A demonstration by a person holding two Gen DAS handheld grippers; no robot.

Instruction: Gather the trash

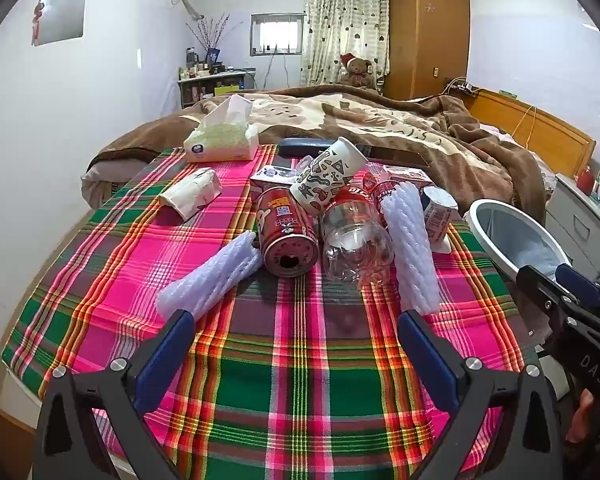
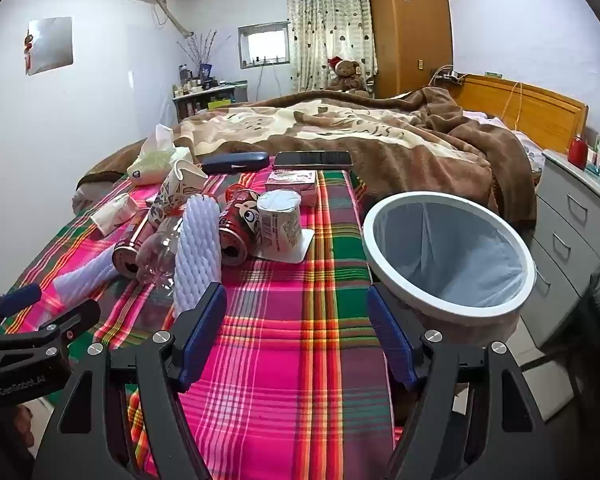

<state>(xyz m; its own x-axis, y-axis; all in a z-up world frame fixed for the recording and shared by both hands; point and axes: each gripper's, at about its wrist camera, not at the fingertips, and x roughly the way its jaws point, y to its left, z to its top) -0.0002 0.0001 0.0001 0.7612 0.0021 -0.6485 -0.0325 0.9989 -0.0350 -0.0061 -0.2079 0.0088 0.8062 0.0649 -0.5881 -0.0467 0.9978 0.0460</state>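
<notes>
Trash lies in a heap on the plaid tablecloth (image 1: 300, 360): a red can (image 1: 288, 236), a clear plastic bottle (image 1: 356, 240), a patterned paper cup (image 1: 328, 176), two white foam sleeves (image 1: 210, 280) (image 1: 414, 248), a yogurt cup (image 1: 438, 212) and small cartons (image 1: 270, 176). My left gripper (image 1: 296, 328) is open and empty, just short of the heap. My right gripper (image 2: 298, 308) is open and empty, between the foam sleeve (image 2: 198, 248) and the white-rimmed bin (image 2: 448, 256), which stands at the table's right edge.
A tissue box (image 1: 222, 140), a small tissue pack (image 1: 192, 194), a dark case (image 2: 236, 162) and a phone (image 2: 312, 159) lie at the table's far end. A bed with a brown blanket (image 1: 400, 128) is behind. Grey drawers (image 2: 576, 224) stand right of the bin.
</notes>
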